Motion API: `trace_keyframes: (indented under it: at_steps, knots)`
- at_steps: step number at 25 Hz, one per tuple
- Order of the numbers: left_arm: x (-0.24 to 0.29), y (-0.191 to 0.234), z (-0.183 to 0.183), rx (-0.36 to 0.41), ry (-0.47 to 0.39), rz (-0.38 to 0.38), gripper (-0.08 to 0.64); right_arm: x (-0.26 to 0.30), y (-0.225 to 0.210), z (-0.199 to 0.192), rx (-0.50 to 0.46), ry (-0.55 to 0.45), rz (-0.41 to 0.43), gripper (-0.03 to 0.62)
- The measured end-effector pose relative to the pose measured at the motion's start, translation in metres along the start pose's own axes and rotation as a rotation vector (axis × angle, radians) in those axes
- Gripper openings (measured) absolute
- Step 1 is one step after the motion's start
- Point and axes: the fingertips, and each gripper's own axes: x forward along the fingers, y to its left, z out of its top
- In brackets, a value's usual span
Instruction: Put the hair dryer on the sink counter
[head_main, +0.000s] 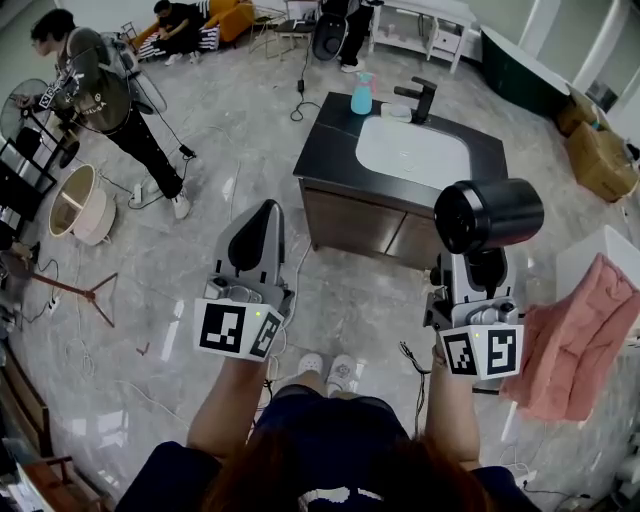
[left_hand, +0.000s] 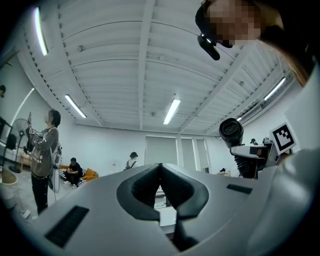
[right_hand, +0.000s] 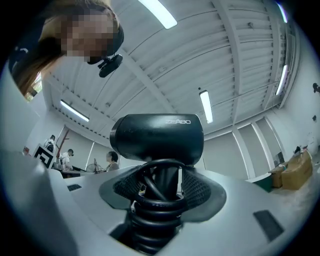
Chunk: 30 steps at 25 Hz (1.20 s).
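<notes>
A black hair dryer (head_main: 488, 215) stands upright in my right gripper (head_main: 487, 268), which is shut on its handle with the coiled cord wrapped around it. In the right gripper view the dryer's barrel (right_hand: 157, 138) sits above the jaws, handle and cord between the pads (right_hand: 200, 190). My left gripper (head_main: 257, 240) is shut and holds nothing; its jaws meet in the left gripper view (left_hand: 160, 186), where the hair dryer (left_hand: 231, 132) shows at the right. The dark sink counter (head_main: 335, 140) with a white basin (head_main: 412, 153) lies ahead, beyond both grippers.
On the counter stand a blue bottle (head_main: 361, 95) and a black faucet (head_main: 420, 98). A pink towel (head_main: 580, 340) hangs at the right beside a white surface. A person (head_main: 105, 95) stands at the left near a fan and a round bin (head_main: 80, 205). Cables trail over the marble floor.
</notes>
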Motion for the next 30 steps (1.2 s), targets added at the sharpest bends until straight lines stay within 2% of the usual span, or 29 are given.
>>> trace_keyframes:
  at_steps: [7,13,19,30]
  knots:
    - [0.007,0.002,-0.015,0.002,0.025,0.014,0.012,0.008,-0.008,-0.017,0.024,0.025,0.016,0.264]
    - [0.052,0.016,-0.037,-0.008,0.024,0.006,0.012,0.044,-0.026,-0.041,0.020,0.034,0.024,0.264]
    - [0.125,0.049,-0.044,-0.014,-0.001,-0.009,0.012,0.115,-0.043,-0.055,0.003,0.027,0.034,0.264]
    - [0.294,0.141,-0.073,-0.024,-0.022,-0.049,0.012,0.290,-0.086,-0.094,-0.027,-0.003,0.022,0.264]
